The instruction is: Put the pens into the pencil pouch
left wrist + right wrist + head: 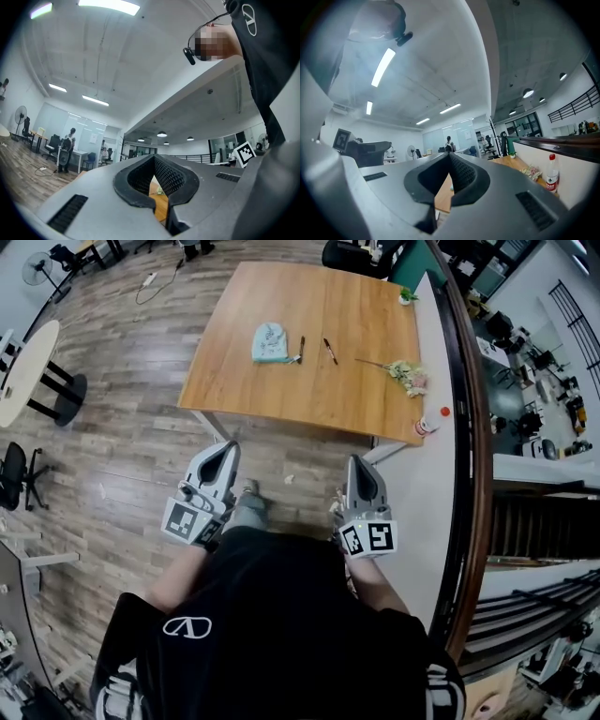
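Left gripper (153,158): fingers (172,176) pressed together, nothing between them. Right gripper (449,155): fingers (462,173) likewise pressed together and empty. In the head view, both grippers are held side by side in front of the person's torso (272,615), over the wood floor (141,446) and short of the near edge of the bench (309,390). Both point toward the bench. The pouch (269,342), light blue, lies on the bench toward its far left part. The left pen (301,349) lies just beside the pouch on its right. The right pen (330,352) lies near the left pen, apart from it. Both pens are outside the pouch and well apart from the grippers. A flower sprig (405,374) lies near the right edge of the bench. A bottle (552,172) with a red cap stands upright against the wall beside the bench.
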A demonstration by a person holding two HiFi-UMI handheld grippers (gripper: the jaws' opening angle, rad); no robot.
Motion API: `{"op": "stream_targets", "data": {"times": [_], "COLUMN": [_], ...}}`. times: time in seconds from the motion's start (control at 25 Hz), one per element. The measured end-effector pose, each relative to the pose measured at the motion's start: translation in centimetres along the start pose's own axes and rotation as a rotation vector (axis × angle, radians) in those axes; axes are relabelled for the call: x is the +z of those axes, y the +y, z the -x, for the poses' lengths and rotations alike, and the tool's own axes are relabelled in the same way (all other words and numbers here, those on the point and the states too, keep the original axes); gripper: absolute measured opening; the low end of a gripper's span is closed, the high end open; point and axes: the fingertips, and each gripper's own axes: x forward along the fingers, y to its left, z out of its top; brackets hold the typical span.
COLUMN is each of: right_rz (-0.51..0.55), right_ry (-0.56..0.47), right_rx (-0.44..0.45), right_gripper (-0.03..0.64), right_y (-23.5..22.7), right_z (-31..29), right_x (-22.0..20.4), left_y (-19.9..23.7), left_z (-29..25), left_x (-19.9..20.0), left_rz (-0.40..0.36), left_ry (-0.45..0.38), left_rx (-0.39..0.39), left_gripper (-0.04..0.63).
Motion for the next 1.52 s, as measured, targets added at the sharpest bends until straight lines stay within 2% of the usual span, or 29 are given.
{"op": "stream_targets", "data": {"times": [0.28, 0.48, 0.68, 0.8, 0.96, 1.12, 1.28, 1.52], "right_rz": [0.018, 0.063, 0.101, 0.107, 0.118, 0.15, 0.137, 0.12], "right_ry": [0.016, 0.031, 0.034, 0.031, 0.021, 0.013, 0.018, 0.043], "right_rx": [-0.029, -0.077, -0.125, -0.15, -0.169, -0.157, -0.13, -0.083], "right_gripper": [-0.002, -0.002, -0.002, -0.002, -0.002, -0.002, -0.002, -0.002], "right_y": [-3.0, -5.3, -6.7, -7.1, -7.6, -8.3, -10.0, -12.5], "right_z": [-7.4, -15.9, -24.9, -30.2, -35.8, -39.2, -40.8, -41.7], "right_x": [-1.3, -1.1, -0.5, -0.3, -0.6, -0.7, -1.2, -1.4], "left_y": [6.2, 13.6, 21.0, 24.9, 29.0, 31.2, 30.9, 30.6], "left_z": [-6.7, -14.0, -20.8, -24.5, -28.1, -30.3, -32.0, -33.5], "left_x": [-2.2, -3.7, -4.4, -3.9, -4.4, -5.9, -5.6, -6.6], "left_rz": [0.026, 0.061, 0.041, 0.083, 0.1, 0.083, 0.072, 0.03], "left_ry": [-0.019, -0.033, -0.033, -0.069, -0.077, -0.03, -0.049, 0.008], "left_rx": [-0.027, -0.078, -0.16, -0.196, -0.225, -0.206, -0.199, -0.129], "left_gripper": [0.003, 0.003, 0.003, 0.003, 0.003, 0.003, 0.003, 0.003]}}
